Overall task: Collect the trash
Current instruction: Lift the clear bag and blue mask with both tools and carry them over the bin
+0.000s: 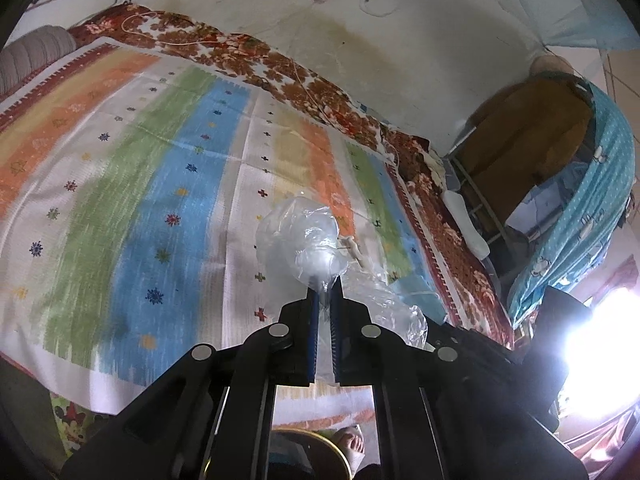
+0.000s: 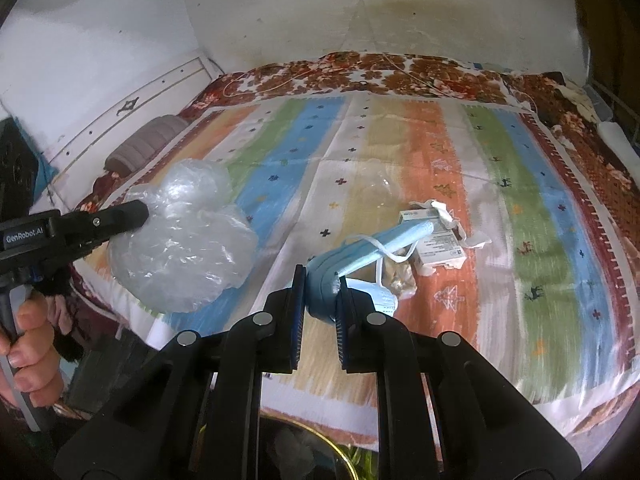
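Right claw [image 2: 320, 280], lower centre, clamped on a blue face mask [image 2: 360, 252] held above the striped bedspread [image 2: 520, 240]. Left claw [image 2: 138, 212], at the left edge, pinched on a clear plastic bag [image 2: 180, 256]. Just beyond the mask, a small carton [image 2: 438, 246] and crumpled tissue [image 2: 444, 210] lie on the bed.

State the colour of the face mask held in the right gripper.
Light blue face mask with white ear loops; clearest in the right wrist view.
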`<state>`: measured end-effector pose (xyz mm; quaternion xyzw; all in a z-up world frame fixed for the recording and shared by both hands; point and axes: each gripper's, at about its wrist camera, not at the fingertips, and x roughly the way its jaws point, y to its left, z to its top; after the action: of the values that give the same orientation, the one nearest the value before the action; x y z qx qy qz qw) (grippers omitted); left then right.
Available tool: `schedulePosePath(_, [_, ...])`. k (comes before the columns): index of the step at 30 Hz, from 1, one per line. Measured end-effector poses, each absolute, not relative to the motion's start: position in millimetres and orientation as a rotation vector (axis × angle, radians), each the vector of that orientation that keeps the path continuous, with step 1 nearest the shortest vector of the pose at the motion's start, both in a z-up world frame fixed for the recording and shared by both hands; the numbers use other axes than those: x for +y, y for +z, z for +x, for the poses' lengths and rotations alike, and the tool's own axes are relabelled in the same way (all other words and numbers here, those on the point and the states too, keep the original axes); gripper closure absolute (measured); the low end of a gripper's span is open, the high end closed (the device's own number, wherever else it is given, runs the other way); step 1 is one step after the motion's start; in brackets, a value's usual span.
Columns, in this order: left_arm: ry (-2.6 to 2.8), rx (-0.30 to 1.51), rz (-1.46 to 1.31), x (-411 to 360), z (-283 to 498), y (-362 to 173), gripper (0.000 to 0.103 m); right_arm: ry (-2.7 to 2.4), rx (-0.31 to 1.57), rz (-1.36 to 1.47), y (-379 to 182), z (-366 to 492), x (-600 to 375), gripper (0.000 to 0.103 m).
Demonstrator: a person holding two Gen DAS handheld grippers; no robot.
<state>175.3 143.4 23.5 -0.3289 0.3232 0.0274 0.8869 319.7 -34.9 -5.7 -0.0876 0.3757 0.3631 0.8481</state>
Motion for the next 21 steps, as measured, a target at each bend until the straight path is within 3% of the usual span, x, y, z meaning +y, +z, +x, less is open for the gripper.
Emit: schedulePosePath(21, [0.046, 0.724, -0.478, 77.7, 136.5, 36.3, 0.099, 0.785, 0.792, -0.243, -2.4, 249.7, -63.1, 0.091])
